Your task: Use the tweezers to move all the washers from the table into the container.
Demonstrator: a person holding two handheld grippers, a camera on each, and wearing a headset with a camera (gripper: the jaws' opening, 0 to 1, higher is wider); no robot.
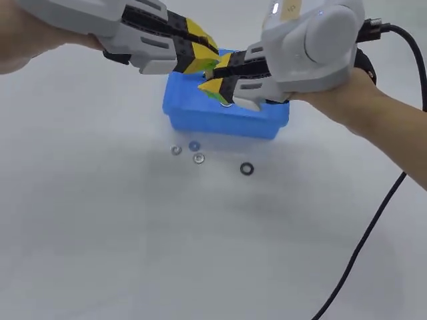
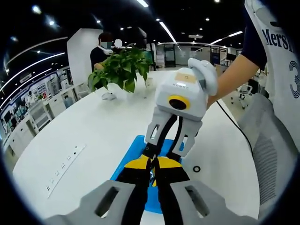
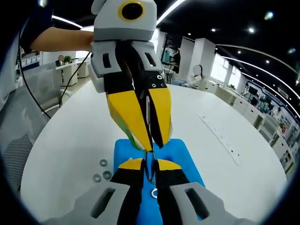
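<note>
Both grippers are up over the blue container [image 1: 220, 123], nose to nose. The left gripper [image 1: 210, 53] comes in from the upper left and the right gripper [image 1: 215, 75] from the right, with a black cable [image 1: 373, 227] trailing off it across the bench [image 1: 100, 233].

Fingers on both are squeezed pretty much together. In the right gripper view there's a thin metal strip running between the left one's yellow fingers [image 3: 131, 117] and down into the right one's own tips. Looks like the tweezers [image 3: 148, 117], pinched by both at once. Can't make out the tweezer tips themselves.

One washer [image 3: 154, 192] is already lying inside the container, just past the right fingers.

The rest are on the bench just in front of the container: a silver washer [image 1: 176, 151], a bluish one [image 1: 194, 145] and another silver one [image 1: 199, 159], bunched close but not touching. A black washer [image 1: 247, 169] sits a bit off to their right.
</note>
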